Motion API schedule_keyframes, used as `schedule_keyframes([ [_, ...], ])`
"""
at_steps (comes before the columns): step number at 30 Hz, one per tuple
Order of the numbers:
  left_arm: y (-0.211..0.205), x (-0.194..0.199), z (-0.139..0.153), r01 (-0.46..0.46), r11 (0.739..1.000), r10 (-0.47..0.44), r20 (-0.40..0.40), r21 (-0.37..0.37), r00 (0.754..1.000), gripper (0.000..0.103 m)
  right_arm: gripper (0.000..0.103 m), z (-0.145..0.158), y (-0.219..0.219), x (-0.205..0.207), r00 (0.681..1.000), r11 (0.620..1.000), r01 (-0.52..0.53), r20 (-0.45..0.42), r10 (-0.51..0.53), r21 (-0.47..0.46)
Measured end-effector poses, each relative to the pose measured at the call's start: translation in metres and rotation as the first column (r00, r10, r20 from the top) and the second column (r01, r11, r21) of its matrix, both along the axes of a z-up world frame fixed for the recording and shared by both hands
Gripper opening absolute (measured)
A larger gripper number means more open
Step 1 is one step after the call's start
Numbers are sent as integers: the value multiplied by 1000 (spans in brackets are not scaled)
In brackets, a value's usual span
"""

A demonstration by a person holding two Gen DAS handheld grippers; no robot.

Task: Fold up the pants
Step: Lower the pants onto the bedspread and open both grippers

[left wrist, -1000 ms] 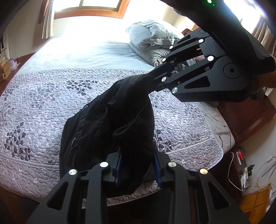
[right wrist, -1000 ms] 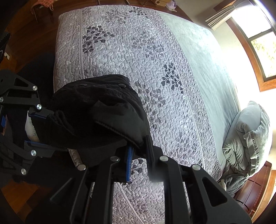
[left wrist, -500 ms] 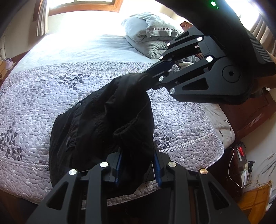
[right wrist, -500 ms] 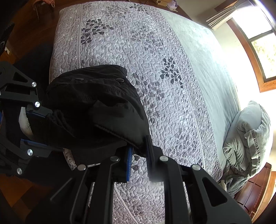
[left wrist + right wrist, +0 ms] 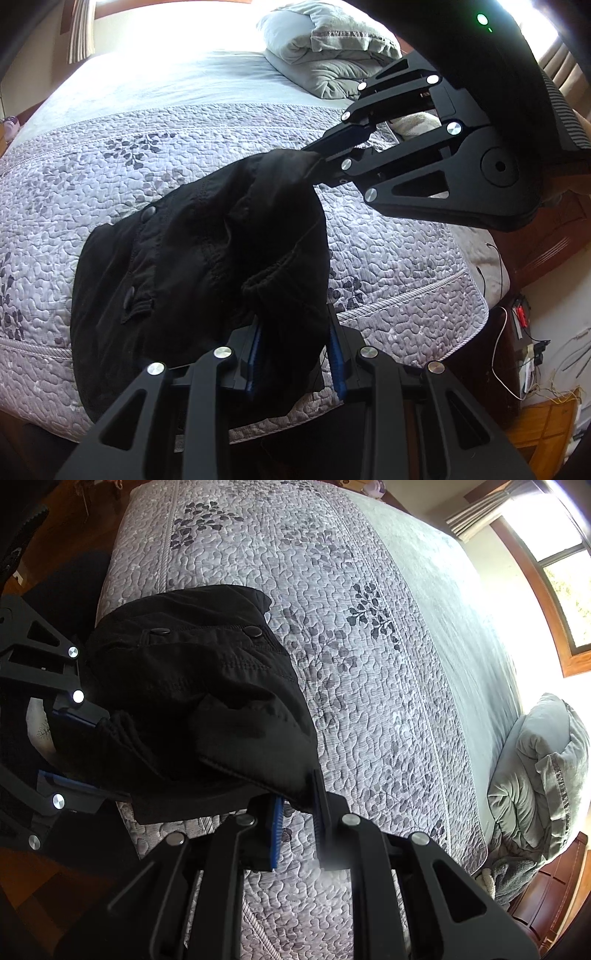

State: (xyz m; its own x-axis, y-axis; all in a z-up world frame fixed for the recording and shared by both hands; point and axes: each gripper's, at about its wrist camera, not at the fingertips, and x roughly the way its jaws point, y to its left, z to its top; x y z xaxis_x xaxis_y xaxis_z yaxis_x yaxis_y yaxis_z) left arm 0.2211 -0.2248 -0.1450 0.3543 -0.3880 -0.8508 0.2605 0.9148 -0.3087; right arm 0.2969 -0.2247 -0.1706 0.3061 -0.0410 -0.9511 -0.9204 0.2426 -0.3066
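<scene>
The black pants (image 5: pixel 192 258) hang bunched between both grippers above the near edge of the bed; snap buttons show on the cloth. My left gripper (image 5: pixel 295 332) is shut on one bunched end of the pants. My right gripper (image 5: pixel 297 801) is shut on the other end; it also shows in the left wrist view (image 5: pixel 321 162), reaching in from the right. The pants (image 5: pixel 207 686) droop down toward the quilt; the left gripper (image 5: pixel 88 746) shows at the left of the right wrist view. The lower part hangs over the bed edge.
The bed has a grey quilted cover with leaf patterns (image 5: pixel 184 147) and a pale blue sheet (image 5: pixel 443 590) further back. A folded grey duvet (image 5: pixel 332 59) lies at the head. Wooden furniture, cables and floor (image 5: pixel 535 332) lie to the right of the bed.
Both grippers have carried the pants a little further over the bed and lower; the cloth now spreads wider on the quilt. The grips have not changed.
</scene>
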Motion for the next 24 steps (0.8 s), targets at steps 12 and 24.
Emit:
schedule_keyframes([
  [12, -28, 17, -41, 2, 1000, 0, -75, 23, 997, 30, 13, -41, -34, 8, 1000, 1000, -28, -7, 28, 4],
  [24, -60, 15, -64, -1, 993, 9, -62, 121, 998, 30, 13, -66, -52, 5, 998, 998, -64, 20, 63, 25],
])
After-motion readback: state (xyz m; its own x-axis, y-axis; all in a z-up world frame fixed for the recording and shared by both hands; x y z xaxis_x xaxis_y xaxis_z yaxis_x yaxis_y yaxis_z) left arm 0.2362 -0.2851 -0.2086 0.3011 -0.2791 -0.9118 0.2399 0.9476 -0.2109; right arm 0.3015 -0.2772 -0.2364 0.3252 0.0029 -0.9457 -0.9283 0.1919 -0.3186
